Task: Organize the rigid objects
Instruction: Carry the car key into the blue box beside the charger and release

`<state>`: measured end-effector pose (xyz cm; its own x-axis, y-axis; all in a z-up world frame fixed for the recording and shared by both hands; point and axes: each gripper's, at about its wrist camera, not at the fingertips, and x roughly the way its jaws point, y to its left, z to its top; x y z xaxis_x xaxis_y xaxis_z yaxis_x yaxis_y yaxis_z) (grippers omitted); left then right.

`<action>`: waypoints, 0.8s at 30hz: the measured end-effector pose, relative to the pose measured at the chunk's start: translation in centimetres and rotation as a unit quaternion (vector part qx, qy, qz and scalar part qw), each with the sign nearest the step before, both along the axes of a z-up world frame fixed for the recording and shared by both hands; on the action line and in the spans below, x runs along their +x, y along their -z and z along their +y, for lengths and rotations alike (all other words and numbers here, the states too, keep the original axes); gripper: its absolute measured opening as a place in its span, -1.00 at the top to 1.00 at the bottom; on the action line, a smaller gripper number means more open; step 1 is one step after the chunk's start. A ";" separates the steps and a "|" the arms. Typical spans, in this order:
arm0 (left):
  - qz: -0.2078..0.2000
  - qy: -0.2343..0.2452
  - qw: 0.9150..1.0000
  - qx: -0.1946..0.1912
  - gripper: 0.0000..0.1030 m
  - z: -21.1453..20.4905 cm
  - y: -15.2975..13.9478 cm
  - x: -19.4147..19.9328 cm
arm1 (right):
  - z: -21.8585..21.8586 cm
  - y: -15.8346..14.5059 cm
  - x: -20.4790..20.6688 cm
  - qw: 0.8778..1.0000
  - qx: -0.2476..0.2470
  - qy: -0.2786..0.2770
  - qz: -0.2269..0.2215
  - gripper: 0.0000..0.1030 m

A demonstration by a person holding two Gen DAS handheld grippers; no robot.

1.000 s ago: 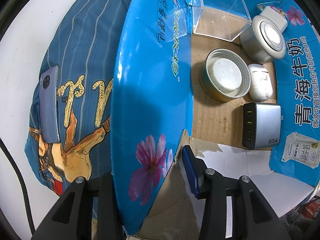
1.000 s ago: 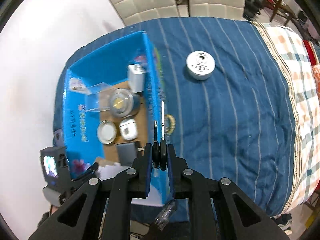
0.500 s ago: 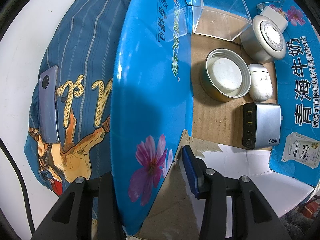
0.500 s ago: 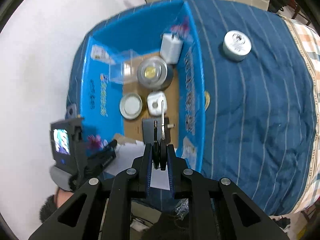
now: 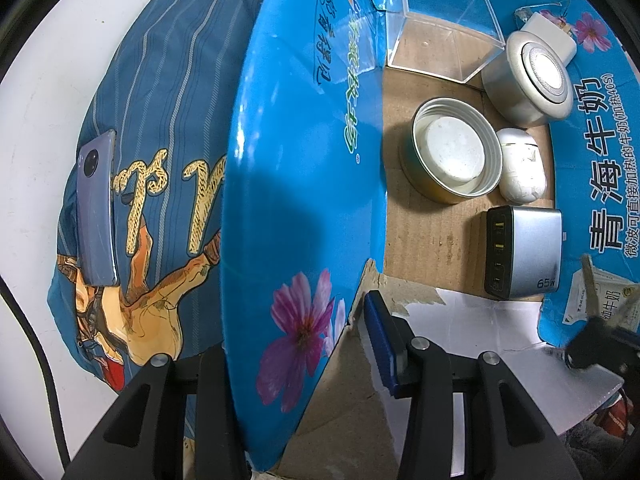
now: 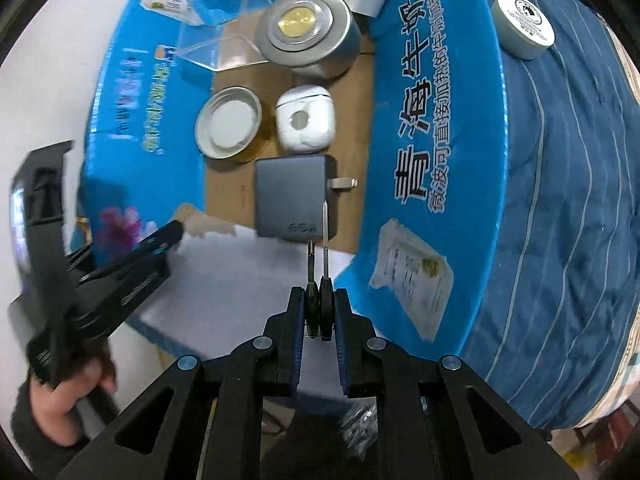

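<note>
Box [image 6: 440, 92] holds charger [image 6: 294, 196], earbud case [image 6: 306, 122], tins [image 6: 308, 34].

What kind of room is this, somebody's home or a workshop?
Most likely a home, perhaps a bedroom. A blue striped bedcover lies under everything, with a checked blanket at its edge. A used milk carton holds everyday things: a charger, an earbud case, round tins.

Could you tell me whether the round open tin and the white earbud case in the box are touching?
Apart. The right wrist view shows a strip of brown cardboard floor between the tin and the earbud case.
</note>
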<state>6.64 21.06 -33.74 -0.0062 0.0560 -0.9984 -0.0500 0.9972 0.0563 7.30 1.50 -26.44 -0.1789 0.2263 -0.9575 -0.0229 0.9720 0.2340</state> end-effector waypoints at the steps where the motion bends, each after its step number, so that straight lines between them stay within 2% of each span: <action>1: 0.000 0.000 1.000 0.000 0.21 0.0 0.0 0.0 | 0.2 0.3 0.0 1.000 -0.009 -0.002 -0.004 0.70; 5: 0.000 0.000 1.000 0.000 0.21 0.1 0.0 0.0 | 0.8 0.8 0.2 0.999 -0.032 -0.005 -0.027 0.70; 14: 0.000 0.000 1.000 0.000 0.21 0.1 0.0 0.0 | 2.0 1.8 -0.5 0.997 -0.056 0.000 -0.043 0.69; 22: 0.000 0.000 1.000 0.000 0.21 0.1 0.1 0.0 | 2.2 3.1 0.2 0.998 -0.057 0.008 -0.026 0.67; 23: 0.000 0.000 1.000 0.000 0.21 0.1 0.1 0.1 | 2.2 3.3 0.3 0.998 -0.056 0.007 -0.026 0.64; 24: 0.000 0.000 1.000 0.000 0.21 0.1 0.1 0.1 | 2.3 3.4 0.2 0.998 -0.056 0.007 -0.026 0.51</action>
<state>6.72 21.16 -33.86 -0.0068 0.0570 -0.9983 -0.0491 0.9972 0.0573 7.54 3.78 -29.85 -0.1261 0.1194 -0.9848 -0.0183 0.9923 0.1226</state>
